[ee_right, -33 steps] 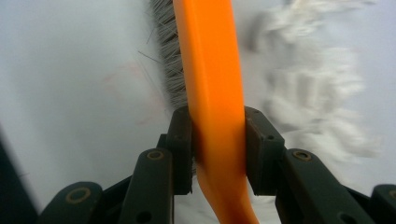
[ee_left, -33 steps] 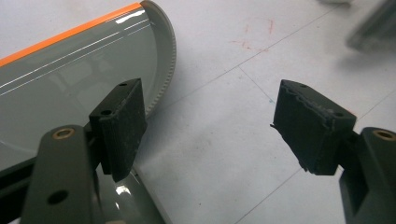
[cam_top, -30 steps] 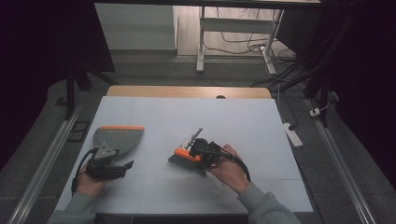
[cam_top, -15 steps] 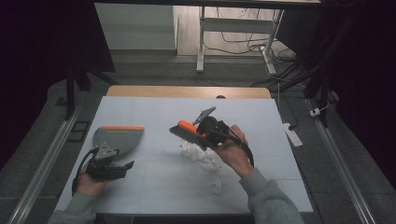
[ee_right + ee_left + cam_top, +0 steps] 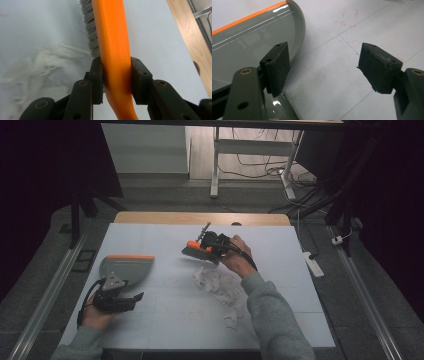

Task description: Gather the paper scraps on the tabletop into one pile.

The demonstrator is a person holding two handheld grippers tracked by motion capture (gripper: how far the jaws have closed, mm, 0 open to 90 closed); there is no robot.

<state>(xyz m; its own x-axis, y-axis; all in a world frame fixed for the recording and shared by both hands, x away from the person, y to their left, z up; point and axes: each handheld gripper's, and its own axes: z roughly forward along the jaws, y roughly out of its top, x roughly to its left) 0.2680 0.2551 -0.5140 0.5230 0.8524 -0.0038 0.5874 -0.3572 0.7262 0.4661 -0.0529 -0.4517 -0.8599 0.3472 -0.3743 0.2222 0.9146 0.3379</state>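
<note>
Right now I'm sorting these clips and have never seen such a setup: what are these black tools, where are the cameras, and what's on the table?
A person works at a table holding a two-jaw gripper in each hand. One camera looks down from above; another rides on each gripper, looking along its jaws. The right gripper is shut on an orange brush beside torn white paper scraps. The left gripper is open, one jaw over a grey dustpan with an orange edge.

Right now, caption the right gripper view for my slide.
Right gripper clamps the orange brush above scattered white paper scraps.
</note>
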